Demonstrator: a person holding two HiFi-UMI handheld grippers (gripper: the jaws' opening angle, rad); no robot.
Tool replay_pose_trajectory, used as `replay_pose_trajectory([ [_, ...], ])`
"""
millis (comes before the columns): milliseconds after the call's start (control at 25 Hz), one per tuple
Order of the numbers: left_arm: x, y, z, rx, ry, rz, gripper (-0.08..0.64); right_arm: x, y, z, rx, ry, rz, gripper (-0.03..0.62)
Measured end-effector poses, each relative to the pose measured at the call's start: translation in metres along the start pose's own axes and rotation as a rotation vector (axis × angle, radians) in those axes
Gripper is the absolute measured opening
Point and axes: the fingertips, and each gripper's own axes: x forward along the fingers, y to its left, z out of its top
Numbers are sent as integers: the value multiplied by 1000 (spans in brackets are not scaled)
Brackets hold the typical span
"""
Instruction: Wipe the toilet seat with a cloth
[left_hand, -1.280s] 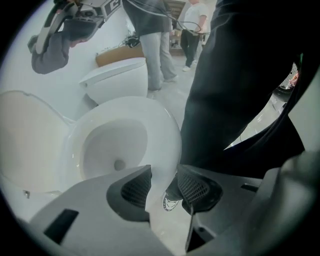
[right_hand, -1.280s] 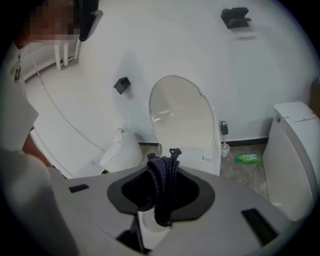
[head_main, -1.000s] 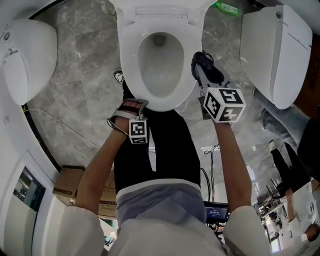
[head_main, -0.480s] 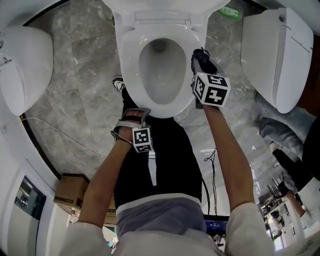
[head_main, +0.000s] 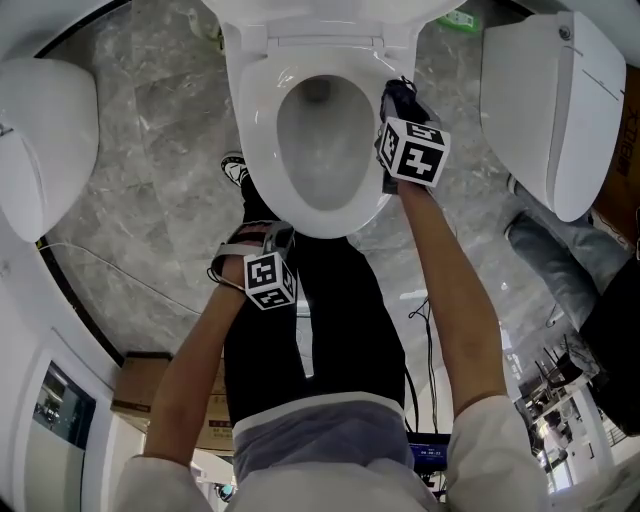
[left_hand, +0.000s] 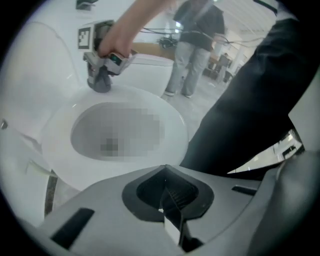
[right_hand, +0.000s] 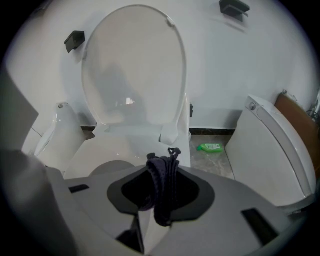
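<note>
In the head view, the marker cube (head_main: 413, 152) on the right hand-held gripper (right_hand: 159, 210) hid that gripper's jaws and all but one end of the dark cloth (head_main: 402, 100). The left hand-held gripper (left_hand: 172, 220) had its jaws hidden there beneath its own cube (head_main: 270, 280). The top edge cut off the raised lid (head_main: 330, 12). The left edge cut off the neighbouring toilet (head_main: 40, 130). In the right gripper view, the gripper body hid the front of the toilet seat (right_hand: 100, 150). Print on the green bottle (right_hand: 210, 147) was too small to read.
</note>
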Motion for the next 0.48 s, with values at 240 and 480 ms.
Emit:
replay_pose_trajectory([
  [240,-52,41,6,-427,-177,121,9,13,15,7,32,-13,-18,103],
  [480,-106,82,17,-796,-357,228,9,29,48,17,36,-30,4,103],
])
